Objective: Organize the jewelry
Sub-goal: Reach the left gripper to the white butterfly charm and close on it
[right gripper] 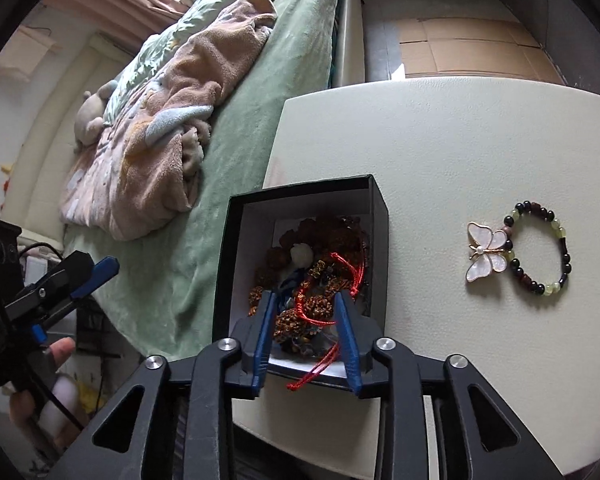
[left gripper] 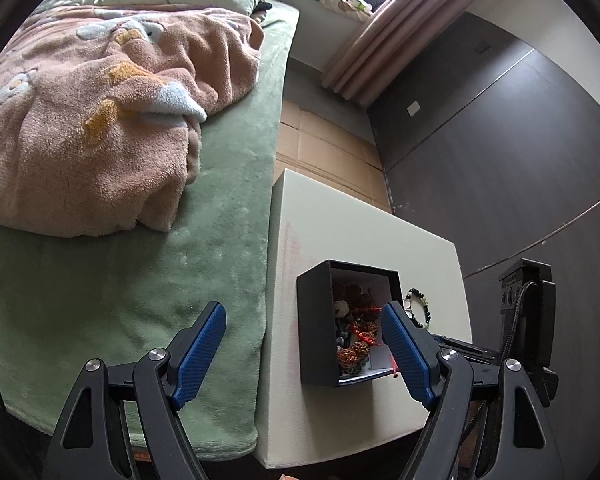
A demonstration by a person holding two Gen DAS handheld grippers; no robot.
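Note:
A black box [right gripper: 376,216] with a white inside stands on the cream table [right gripper: 460,140]. It holds brown bead bracelets with red cord [right gripper: 320,300]. My right gripper [right gripper: 306,300] is open over the box, its blue fingers either side of the bracelets, and a red cord hangs between them. A butterfly brooch [right gripper: 486,252] and a dark-and-green bead bracelet [right gripper: 540,250] lie on the table right of the box. My left gripper [left gripper: 302,320] is open and empty, above the box's left side [left gripper: 314,332]. The bead bracelet [left gripper: 418,306] shows behind its right finger.
A bed with a green cover [left gripper: 204,240] and a pink blanket [left gripper: 100,120] runs along the table's left edge. Cardboard [left gripper: 324,148] lies on the floor beyond the table. A dark wall [left gripper: 500,160] stands to the right.

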